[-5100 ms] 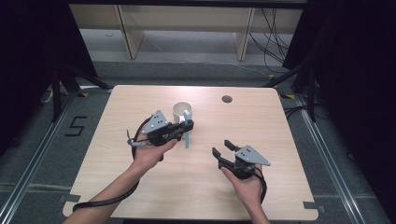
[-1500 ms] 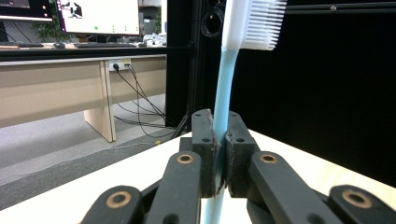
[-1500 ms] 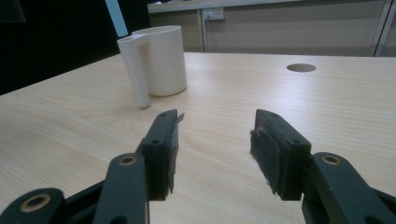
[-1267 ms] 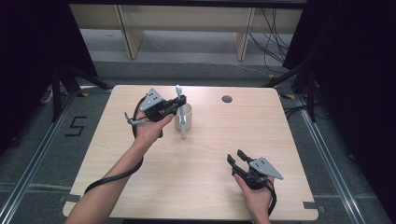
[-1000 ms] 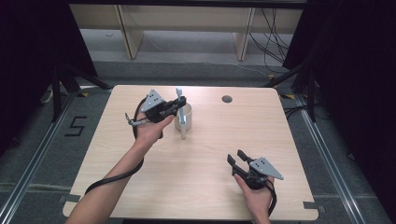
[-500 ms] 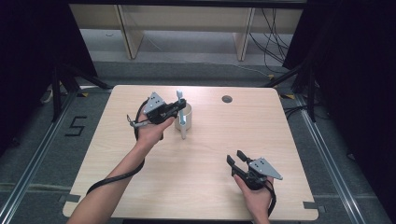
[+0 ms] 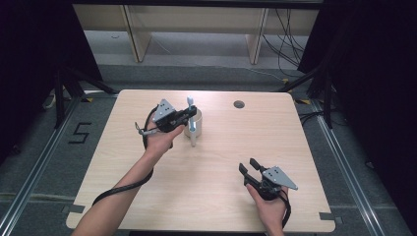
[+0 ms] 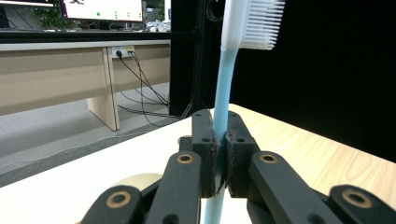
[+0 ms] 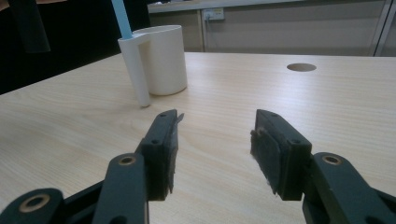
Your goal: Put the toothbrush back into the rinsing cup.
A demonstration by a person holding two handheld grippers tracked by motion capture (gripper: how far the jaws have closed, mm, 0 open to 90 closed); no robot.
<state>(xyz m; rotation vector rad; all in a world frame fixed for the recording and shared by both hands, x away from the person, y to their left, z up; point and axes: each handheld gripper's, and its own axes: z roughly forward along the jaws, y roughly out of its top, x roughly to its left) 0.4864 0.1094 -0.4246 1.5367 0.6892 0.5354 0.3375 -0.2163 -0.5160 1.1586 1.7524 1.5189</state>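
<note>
The toothbrush [image 8: 223, 93] stands upright in the left gripper [image 7: 189, 114], its light-blue handle pinched flat between the two black pads, its white bristle head at the top — bristles facing right in the left gripper view. In the high view it sits over the far-left part of the table [image 7: 216, 196], its lower end going down at the white cup [image 7: 193, 127]; whether the tip touches the cup's inside is hidden. The right gripper view shows that cup [image 9: 163, 58] as a plain cylinder with a straight white post down its near-left side, the blue handle [image 9: 122, 19] rising just behind the post's top. The left hand [image 7: 160, 140] reaches in from the near-left, forearm stretched across the tabletop, a black cable looping back along it.

Farther out, the right gripper [image 7: 249, 168] rests near the table's near-right edge, well apart from the cup — its jaws spread with nothing between them, bare wood showing through the gap. A round cable hole [image 7: 239, 104] sits at the far side of the table, right of the cup.
</note>
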